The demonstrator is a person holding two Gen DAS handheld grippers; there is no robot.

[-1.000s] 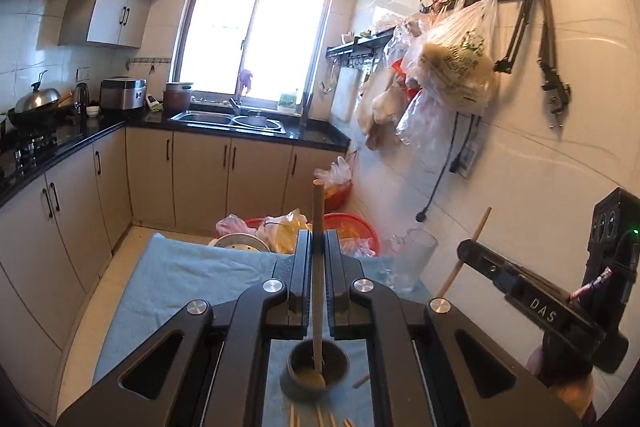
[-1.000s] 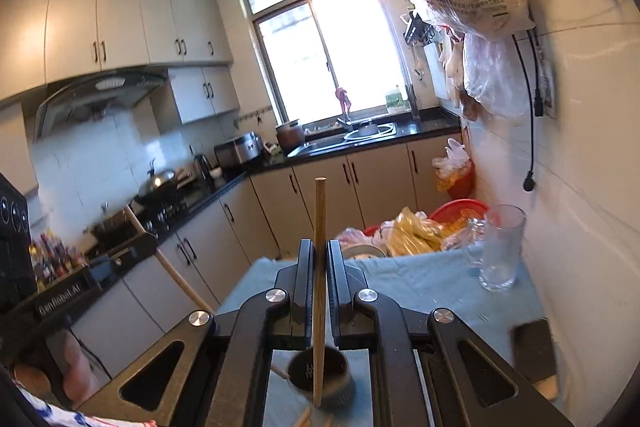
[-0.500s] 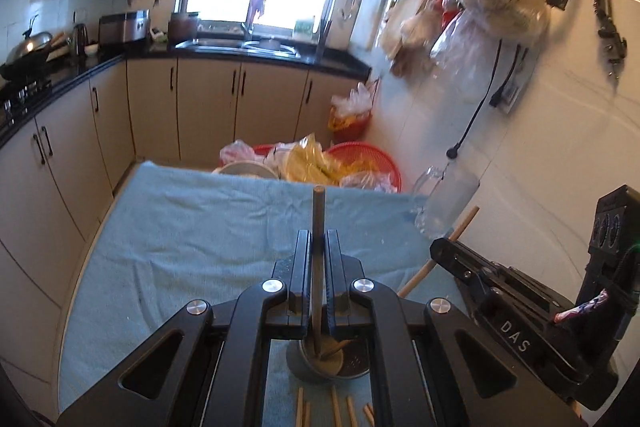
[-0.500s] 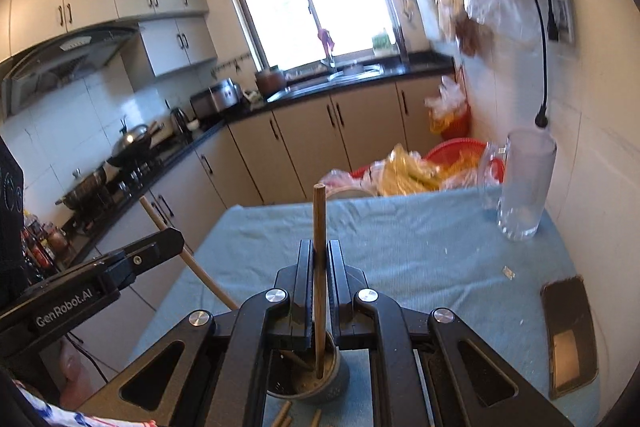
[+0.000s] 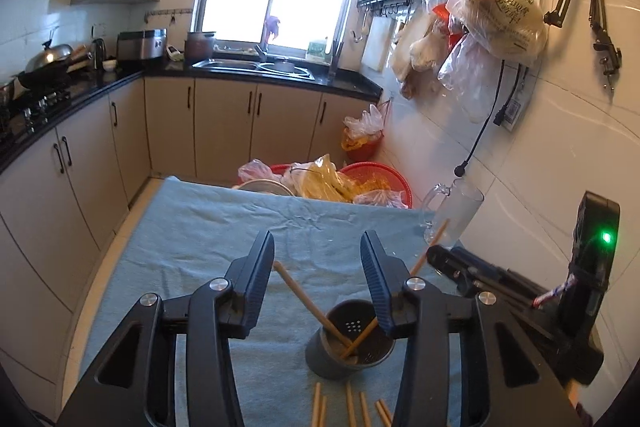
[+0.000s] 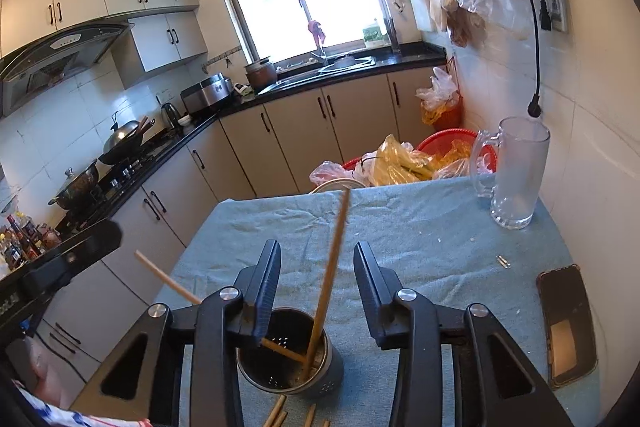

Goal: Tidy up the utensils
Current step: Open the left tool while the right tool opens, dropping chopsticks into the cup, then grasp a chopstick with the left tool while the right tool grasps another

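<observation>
Between opening jaws, chopsticks (image 6: 329, 279) in holder (image 6: 290, 367).

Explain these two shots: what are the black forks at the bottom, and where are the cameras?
No robot here: a person holds a two-finger gripper in each hand, with a fisheye camera on each looking along its fingers. The black forks are those fingers. One picture is from the left gripper, the other from the right gripper; each also glimpses the other at its edge. A blue cloth covers the table. On it stand a metal utensil cup with two chopsticks leaning inside, more chopsticks lying loose nearby, a glass mug and a phone. Both sets of jaws are opening and hold nothing.
</observation>
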